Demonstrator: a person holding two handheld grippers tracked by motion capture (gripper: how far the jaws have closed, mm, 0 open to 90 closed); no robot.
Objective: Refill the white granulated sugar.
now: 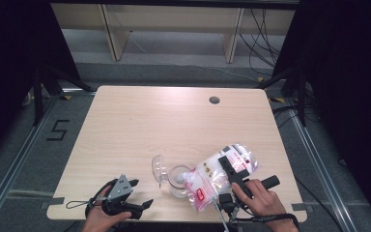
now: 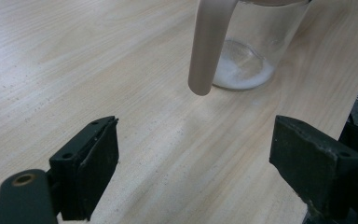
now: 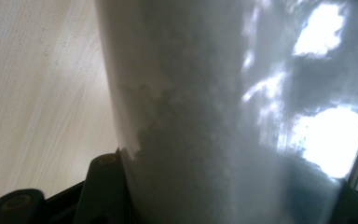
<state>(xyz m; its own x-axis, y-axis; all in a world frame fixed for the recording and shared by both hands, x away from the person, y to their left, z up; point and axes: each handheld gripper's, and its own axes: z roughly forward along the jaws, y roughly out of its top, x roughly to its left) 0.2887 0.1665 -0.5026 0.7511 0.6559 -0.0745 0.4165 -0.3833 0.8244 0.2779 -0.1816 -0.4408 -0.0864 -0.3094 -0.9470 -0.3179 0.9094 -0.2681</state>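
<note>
At the near edge of the desk (image 1: 125,121), the left hand-held gripper (image 1: 142,205) lies low on the wood in the person's left hand (image 1: 99,217), its jaws standing wide with nothing between them; in the left gripper view only bare desk lies in the gap, and the jaw tips themselves are cut off at the bottom. Just to the right, the right hand-held gripper (image 1: 229,166) is clamped across a clear plastic bag (image 1: 220,176) of white granules, held from behind by the right hand (image 1: 261,200). The far jaw is hidden behind the bag in the high view, and in the right gripper view the bag's grainy white bulk hides almost all of both jaws, so the pads' contact is hard to make out; bright glare patches break up its right side.

The bag is plump, see-through, with red and pink print, and lies tilted, its lower end at the rim of a clear glass jar (image 1: 178,181). Whether that end is open cannot be told. The jar stands upright near the desk's front middle, between the two hands, with a thin layer of white powder on its bottom (image 2: 240,70). Its hinged clear lid (image 1: 159,169) hangs open to the left. In the left gripper view the jar's top is cut off, and a blurred pale strip (image 2: 209,46) crosses in front of it.

Farther back, a round cable hole (image 1: 214,100) sits near the far edge.
</note>
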